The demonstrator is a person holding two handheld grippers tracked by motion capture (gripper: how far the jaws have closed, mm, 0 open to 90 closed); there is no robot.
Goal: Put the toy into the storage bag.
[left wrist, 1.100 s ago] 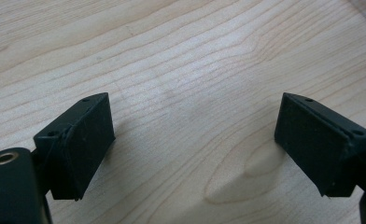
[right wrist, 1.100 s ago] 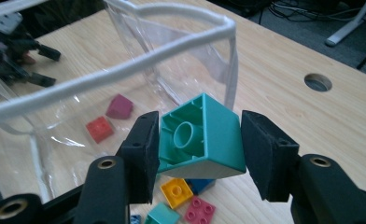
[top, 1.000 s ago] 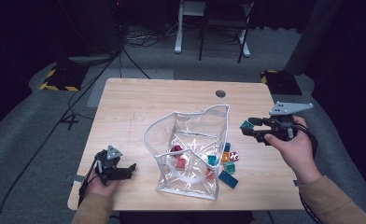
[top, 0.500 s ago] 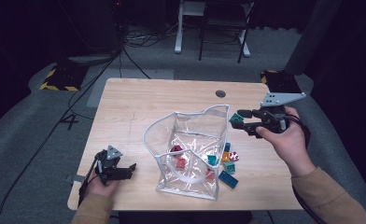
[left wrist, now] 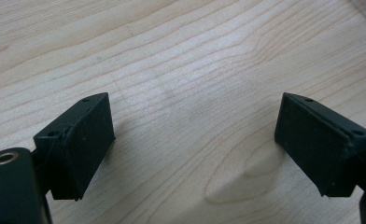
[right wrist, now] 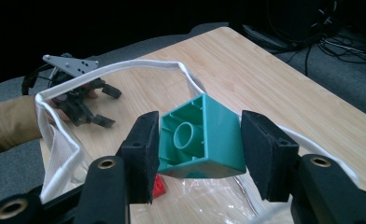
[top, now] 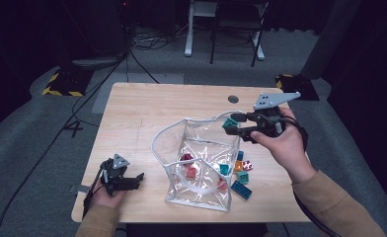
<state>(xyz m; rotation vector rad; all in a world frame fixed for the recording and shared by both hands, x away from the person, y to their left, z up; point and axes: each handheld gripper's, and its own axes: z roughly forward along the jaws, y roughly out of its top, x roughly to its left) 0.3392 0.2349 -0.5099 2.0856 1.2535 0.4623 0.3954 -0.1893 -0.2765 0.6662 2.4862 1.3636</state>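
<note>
Both forearms wear tan, mustard-brown sleeves (top: pixel 337 205) that end at the wrists. The right hand-held gripper (top: pixel 232 126) is matte black, with a pale grey three-cornered plate (top: pixel 274 99) bolted on top, dotted with small holes. A black cable (top: pixel 305 210) trails back from it along the sleeve. Its two fingers (right wrist: pixel 143 151) are blocky and black, faced with dark foam-like pads, each arm behind them carrying a brass-ringed screw hole (right wrist: pixel 106 163). The left hand-held gripper (top: pixel 135 180) is the same build, smaller grey plate on top, black cable looping behind; its pads (left wrist: pixel 80 140) show tiny holes along the upper edge.
</note>
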